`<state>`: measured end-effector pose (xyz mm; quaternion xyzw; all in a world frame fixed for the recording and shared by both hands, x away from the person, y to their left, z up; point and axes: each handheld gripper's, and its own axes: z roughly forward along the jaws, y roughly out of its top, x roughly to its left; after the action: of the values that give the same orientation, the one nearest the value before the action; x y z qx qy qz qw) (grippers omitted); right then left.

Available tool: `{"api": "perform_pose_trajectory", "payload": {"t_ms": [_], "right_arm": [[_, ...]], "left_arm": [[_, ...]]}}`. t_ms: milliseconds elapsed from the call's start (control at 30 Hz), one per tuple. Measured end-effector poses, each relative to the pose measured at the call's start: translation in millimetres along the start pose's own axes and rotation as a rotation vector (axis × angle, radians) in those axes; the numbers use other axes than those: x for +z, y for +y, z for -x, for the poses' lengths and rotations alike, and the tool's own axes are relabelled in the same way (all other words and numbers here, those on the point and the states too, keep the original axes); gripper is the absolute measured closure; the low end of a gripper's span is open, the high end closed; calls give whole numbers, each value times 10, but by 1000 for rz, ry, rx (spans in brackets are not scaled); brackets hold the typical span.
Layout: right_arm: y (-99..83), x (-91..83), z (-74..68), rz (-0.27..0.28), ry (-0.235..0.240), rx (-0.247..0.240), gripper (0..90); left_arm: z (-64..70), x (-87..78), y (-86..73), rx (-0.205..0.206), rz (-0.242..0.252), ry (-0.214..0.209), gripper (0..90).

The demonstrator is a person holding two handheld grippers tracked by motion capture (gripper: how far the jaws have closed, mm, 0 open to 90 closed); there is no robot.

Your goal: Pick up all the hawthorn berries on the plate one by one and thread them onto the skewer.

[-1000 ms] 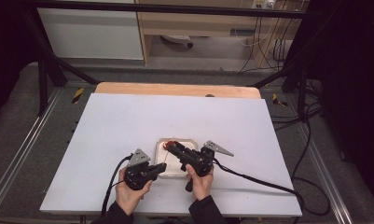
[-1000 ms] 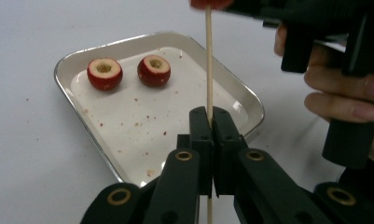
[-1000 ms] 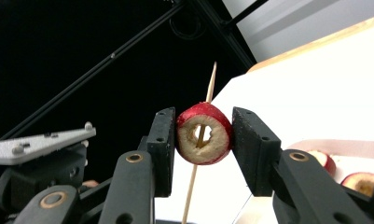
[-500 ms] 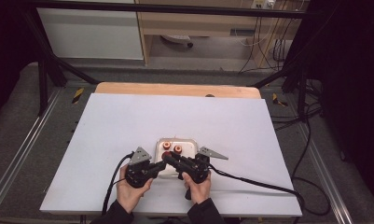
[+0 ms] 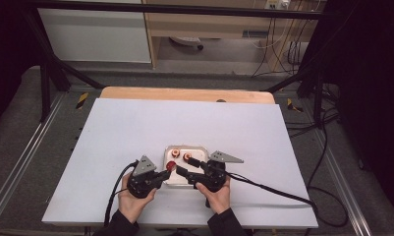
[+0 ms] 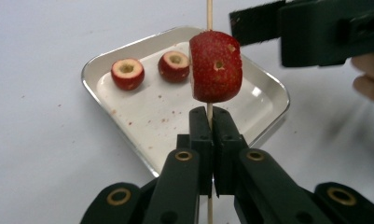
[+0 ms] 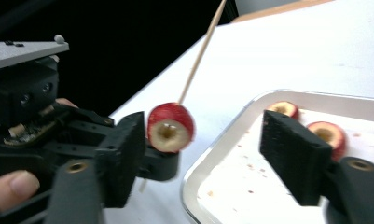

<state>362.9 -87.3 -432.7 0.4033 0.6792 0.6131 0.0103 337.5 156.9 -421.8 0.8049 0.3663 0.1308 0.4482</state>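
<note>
White table (image 5: 135, 128), metal tray (image 6: 128, 58) near the front edge: one red fruit is sitting threaded on a thin wooden skewer above it.

The cored fruit (image 6: 216, 65) is riding on the skewer (image 6: 209, 14) just above the left gripper (image 6: 211, 140), whose jaws are pinching the stick closed right beneath it. The right gripper (image 7: 208, 140) is standing with its jaws wide apart, one on each side of the fruit, touching nothing. Two more cored fruits (image 6: 127, 73) (image 6: 174, 66) are waiting in the tray. Here is the danger as I judge it: squeezing the soft fruit too hard may be splitting it around the stick; pushing off the stick's line could be bending or snapping that thin skewer, or twisting it within the left jaws. Any slip, and the fruit may be dropping beside the tray, onto the white table.
</note>
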Motion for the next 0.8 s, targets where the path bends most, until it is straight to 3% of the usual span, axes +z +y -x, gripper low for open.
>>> {"api": "perform_pose_trajectory", "payload": {"t_ms": [300, 567, 800], "right_arm": [[154, -80, 115, -166, -107, -127, 128], [375, -91, 236, -329, -180, -202, 111], [570, 90, 242, -454, -216, -251, 144]], "left_arm": [[-153, -138, -100, 18, -23, 0, 880], [-246, -242, -161, 30, -28, 3, 879], [-266, -254, -194, 30, -33, -2, 879]]}}
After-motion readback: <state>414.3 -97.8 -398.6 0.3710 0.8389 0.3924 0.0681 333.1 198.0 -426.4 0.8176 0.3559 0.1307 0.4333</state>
